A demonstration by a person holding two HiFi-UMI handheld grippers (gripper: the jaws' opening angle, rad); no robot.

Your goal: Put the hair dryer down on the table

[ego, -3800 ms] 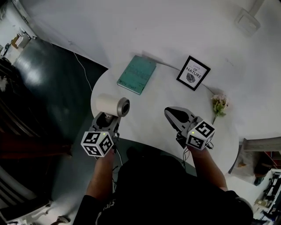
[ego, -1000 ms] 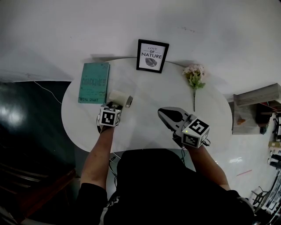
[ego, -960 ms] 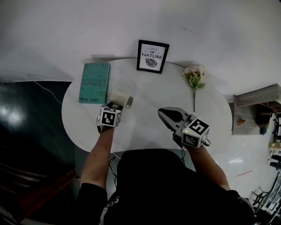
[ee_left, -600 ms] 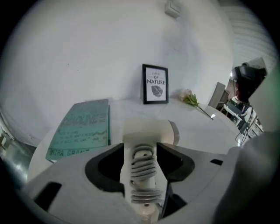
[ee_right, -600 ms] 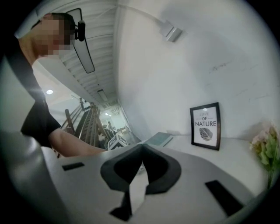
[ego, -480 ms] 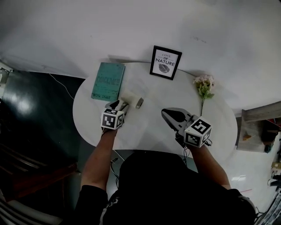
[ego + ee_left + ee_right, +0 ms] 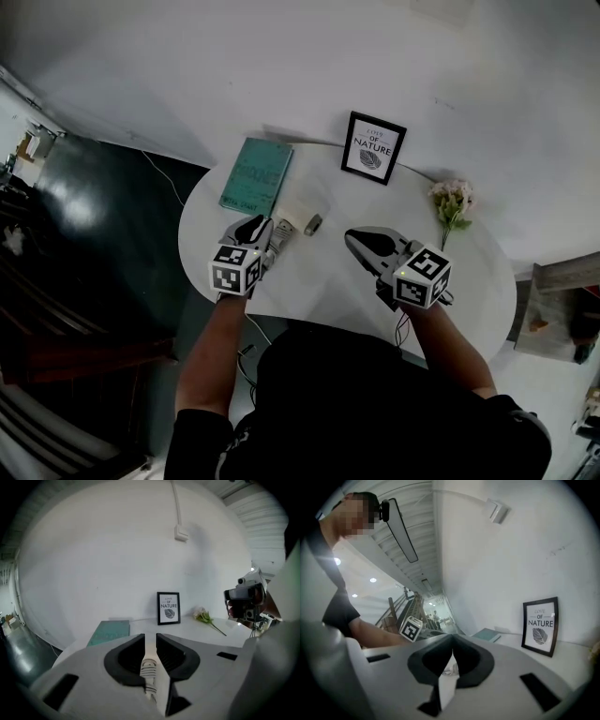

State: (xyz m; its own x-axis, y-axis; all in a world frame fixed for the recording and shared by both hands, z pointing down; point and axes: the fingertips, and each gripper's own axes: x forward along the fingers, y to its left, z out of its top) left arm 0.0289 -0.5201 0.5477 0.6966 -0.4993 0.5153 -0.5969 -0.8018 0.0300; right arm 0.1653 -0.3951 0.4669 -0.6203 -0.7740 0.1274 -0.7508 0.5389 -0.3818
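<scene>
Left hand-held gripper [image 7: 260, 228] has released the hair dryer [image 7: 295, 218] onto the table [image 7: 328, 277].

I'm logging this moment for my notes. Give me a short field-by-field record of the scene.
surface: round white table
hair dryer: appears to lie on the table, near the teal book
left gripper: jaws apart, the dryer's ribbed cord end between them; contact cannot be told
right gripper: jaws together, nothing held, over the table
other items: framed print at the far edge, flower to the right
</scene>
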